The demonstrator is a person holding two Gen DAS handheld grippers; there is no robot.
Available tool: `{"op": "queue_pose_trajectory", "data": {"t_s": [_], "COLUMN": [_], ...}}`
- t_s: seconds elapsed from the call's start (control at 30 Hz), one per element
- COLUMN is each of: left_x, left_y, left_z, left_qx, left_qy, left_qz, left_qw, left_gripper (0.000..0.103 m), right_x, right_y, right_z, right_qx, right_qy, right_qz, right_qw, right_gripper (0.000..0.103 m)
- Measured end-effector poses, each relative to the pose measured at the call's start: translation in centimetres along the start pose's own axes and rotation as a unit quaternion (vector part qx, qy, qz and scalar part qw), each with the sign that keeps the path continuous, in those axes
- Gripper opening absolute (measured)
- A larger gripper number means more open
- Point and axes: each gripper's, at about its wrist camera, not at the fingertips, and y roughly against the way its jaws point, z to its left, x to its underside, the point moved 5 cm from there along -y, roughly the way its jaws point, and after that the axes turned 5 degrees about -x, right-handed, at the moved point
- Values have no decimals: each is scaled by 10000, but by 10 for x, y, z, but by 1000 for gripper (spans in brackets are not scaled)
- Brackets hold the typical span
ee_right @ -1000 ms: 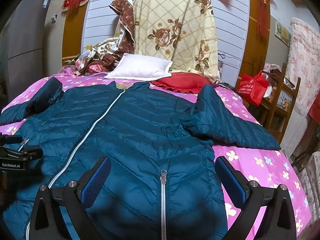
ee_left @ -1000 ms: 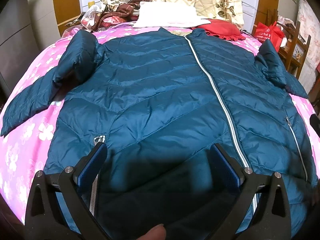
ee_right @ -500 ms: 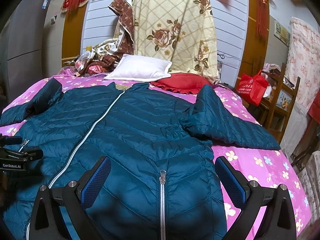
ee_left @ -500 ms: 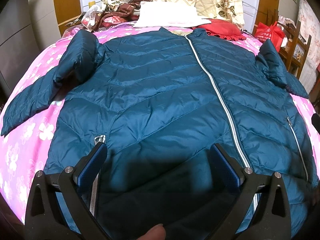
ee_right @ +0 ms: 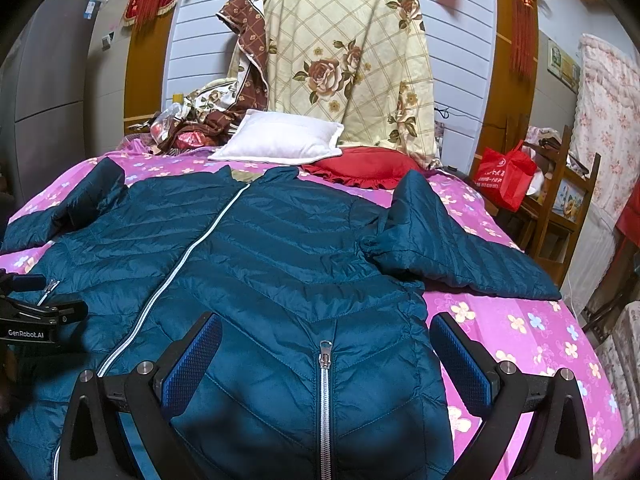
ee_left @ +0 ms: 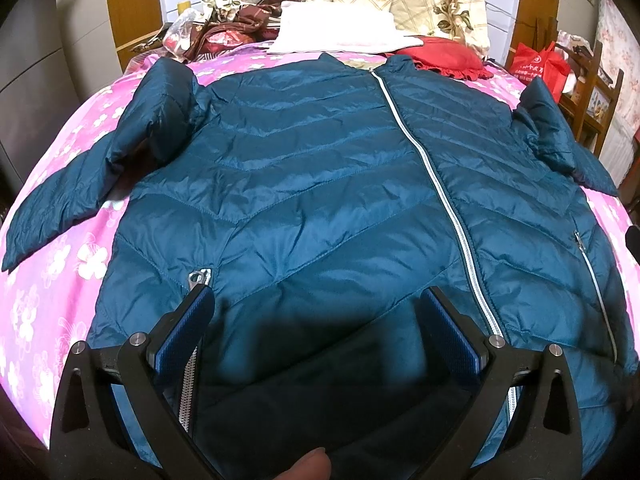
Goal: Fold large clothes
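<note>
Pink floral bedsheet (ee_left: 60, 264) is carrying a puffy, chevron-quilted teal jacket (ee_left: 320, 200), lying flat and zipped; left gripper (ee_left: 316, 316) and right gripper (ee_right: 326, 344) are hovering with fingers spread, gripping nothing.

left gripper (ee_left: 316, 328) held wide open, both blue-padded fingers (ee_left: 184, 332) spread apart and empty, pointing forward from the near edge of the bed. fingertip (ee_left: 310, 466) of the holding hand just visible at the bottom of the left wrist view. right gripper (ee_right: 326, 354) likewise wide open, blue pads (ee_right: 460, 364) far apart, nothing clasped between them. in the right wrist view, black body of the left gripper seen at the far left.
</note>
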Motion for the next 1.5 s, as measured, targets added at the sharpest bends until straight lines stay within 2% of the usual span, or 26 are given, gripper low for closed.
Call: {"op": "queue_pose_trajectory", "data": {"t_s": [1.5], "left_x": [5], "left_y": [-5], "left_z": [3], "left_qx": [-55], "left_qy": [15], "left_qz": [83], "left_qw": [9999], "left_gripper": [103], "right_x": [0], "right_y": [0], "right_z": [0], "right_qx": [-7], "right_qy": [1], "right_qz": [-21], "right_qw": [10000], "right_gripper": [103]}}
